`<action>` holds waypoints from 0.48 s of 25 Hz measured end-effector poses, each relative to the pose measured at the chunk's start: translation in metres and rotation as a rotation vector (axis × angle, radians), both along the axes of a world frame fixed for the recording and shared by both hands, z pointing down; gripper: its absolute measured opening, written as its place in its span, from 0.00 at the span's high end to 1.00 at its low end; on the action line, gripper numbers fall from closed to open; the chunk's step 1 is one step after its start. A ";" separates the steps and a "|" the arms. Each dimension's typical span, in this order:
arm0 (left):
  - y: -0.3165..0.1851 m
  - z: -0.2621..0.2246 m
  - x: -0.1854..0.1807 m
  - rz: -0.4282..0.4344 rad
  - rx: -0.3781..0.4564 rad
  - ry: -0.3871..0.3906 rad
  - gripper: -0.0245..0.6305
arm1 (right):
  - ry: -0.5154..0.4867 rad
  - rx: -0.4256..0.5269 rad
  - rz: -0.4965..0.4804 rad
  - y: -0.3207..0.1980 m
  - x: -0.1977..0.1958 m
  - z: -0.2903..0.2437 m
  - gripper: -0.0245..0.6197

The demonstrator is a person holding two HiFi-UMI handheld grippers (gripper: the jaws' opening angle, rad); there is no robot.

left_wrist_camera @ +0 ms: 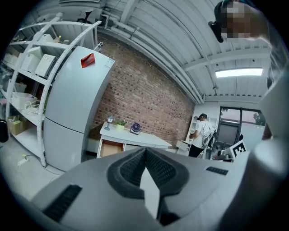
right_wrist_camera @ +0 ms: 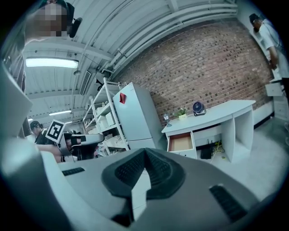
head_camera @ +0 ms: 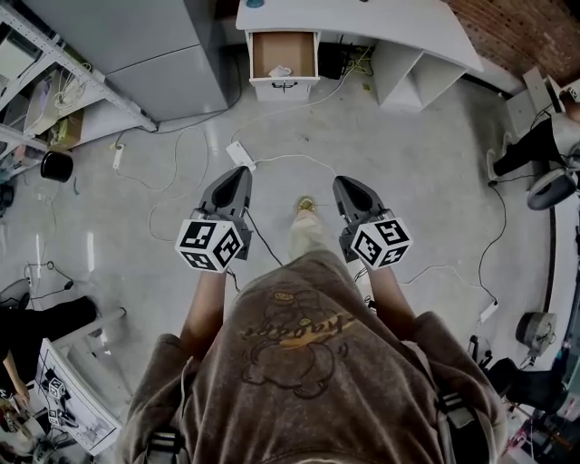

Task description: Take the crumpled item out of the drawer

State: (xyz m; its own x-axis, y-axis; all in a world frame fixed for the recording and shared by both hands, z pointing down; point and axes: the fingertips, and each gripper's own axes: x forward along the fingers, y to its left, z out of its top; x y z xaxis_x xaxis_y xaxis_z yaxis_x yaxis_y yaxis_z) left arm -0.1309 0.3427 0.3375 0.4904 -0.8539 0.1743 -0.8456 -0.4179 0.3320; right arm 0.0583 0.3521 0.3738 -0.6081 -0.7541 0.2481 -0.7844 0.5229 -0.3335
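Head view: I stand on the pale floor [head_camera: 408, 136] with my left tongs [head_camera: 243, 172] and my right tongs [head_camera: 341, 184] held out ahead of me, side by side and apart, both tips toward the white desk [head_camera: 381, 23].
Drawer [head_camera: 283, 53]: open at the desk's left end, well ahead of both tips and closer to the line of the left tongs.
Crumpled item [head_camera: 280, 71]: a small pale wad inside the drawer, near its front edge, well apart from both tongs.
Left tongs state: the left gripper view shows the dark pads meeting at the tip, jaws pressed together with nothing between them; the crumpled item lies far ahead.
Right tongs state: the right gripper view shows the jaws together too, and empty.
Fridge [head_camera: 154, 54]: tall and grey, ahead and to the left of the left tongs, just beside the desk.
Shelf rack [left_wrist_camera: 36, 67]: white, further left than the fridge.
Power strip [head_camera: 240, 155]: white, on the floor just ahead of the left tongs' tip, with thin cables trailing from it.
Fan [left_wrist_camera: 135, 128]: small, on the desk top above the drawer.
Brick wall [right_wrist_camera: 212, 63]: behind the desk.
Another person [left_wrist_camera: 201, 135]: stands beyond the desk's right end.
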 end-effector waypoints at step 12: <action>-0.101 -0.016 0.014 -0.055 -0.010 -0.015 0.95 | -0.024 0.002 -0.063 -0.112 0.011 -0.013 0.97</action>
State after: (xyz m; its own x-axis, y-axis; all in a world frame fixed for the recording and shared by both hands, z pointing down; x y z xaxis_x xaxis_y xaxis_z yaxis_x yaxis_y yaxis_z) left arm -0.1168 0.2414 0.3216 0.4398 -0.8779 0.1896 -0.8723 -0.3673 0.3227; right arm 0.0692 0.2398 0.3609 -0.6599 -0.7149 0.2313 -0.7420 0.5716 -0.3504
